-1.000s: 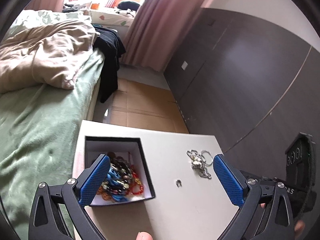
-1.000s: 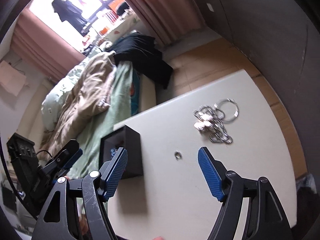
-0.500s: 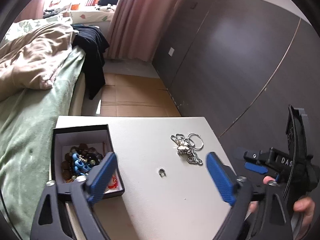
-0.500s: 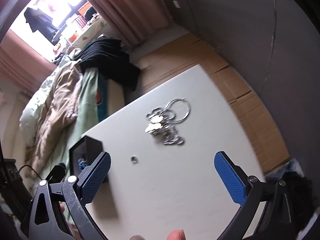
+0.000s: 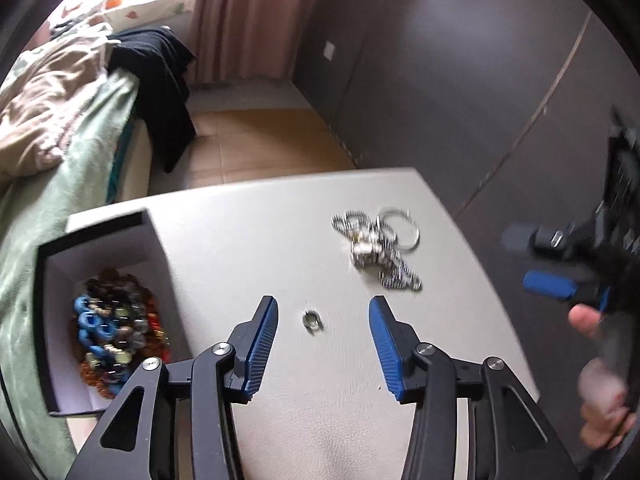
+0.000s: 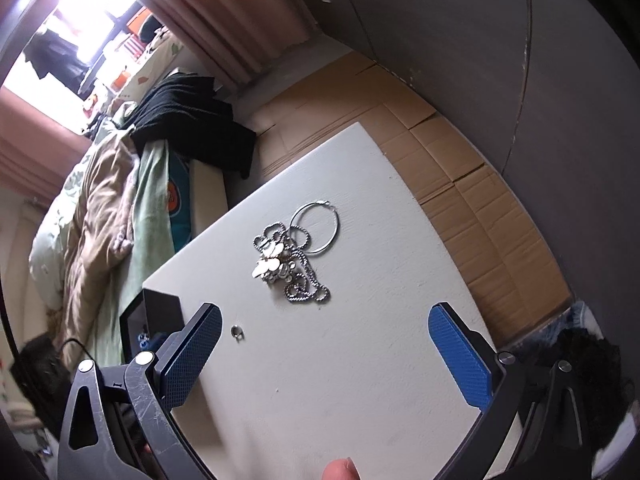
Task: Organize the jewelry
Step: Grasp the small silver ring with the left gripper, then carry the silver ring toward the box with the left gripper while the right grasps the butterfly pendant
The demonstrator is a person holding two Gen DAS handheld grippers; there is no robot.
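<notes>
On the white table (image 5: pixel 320 420) lies a small silver ring (image 5: pixel 312 320), between the blue fingers of my left gripper (image 5: pixel 323 312). Its jaws are closing but the pads stand apart from the ring. A tangle of silver chains and hoops (image 5: pixel 380 248) lies further back to the right. A black box (image 5: pixel 100 228) at the left holds several coloured bead bracelets (image 5: pixel 112 328). My right gripper (image 6: pixel 326 312) stands wide open with nothing in it, short of the silver tangle (image 6: pixel 288 264). The small ring (image 6: pixel 237 332) lies by its left finger. Its blue pad (image 5: pixel 548 286) shows at the right.
A bed (image 5: pixel 60 184) with a green sheet, beige duvet and black garment runs along the left. Dark wardrobe doors (image 5: pixel 460 80) stand behind the table, with cardboard (image 6: pixel 460 184) on the floor between. A person's fingers (image 5: pixel 600 400) hold the right tool.
My left gripper has moved right from over the box and down over the small ring, and its jaws have narrowed. My right gripper has opened wider and shifted toward the silver tangle.
</notes>
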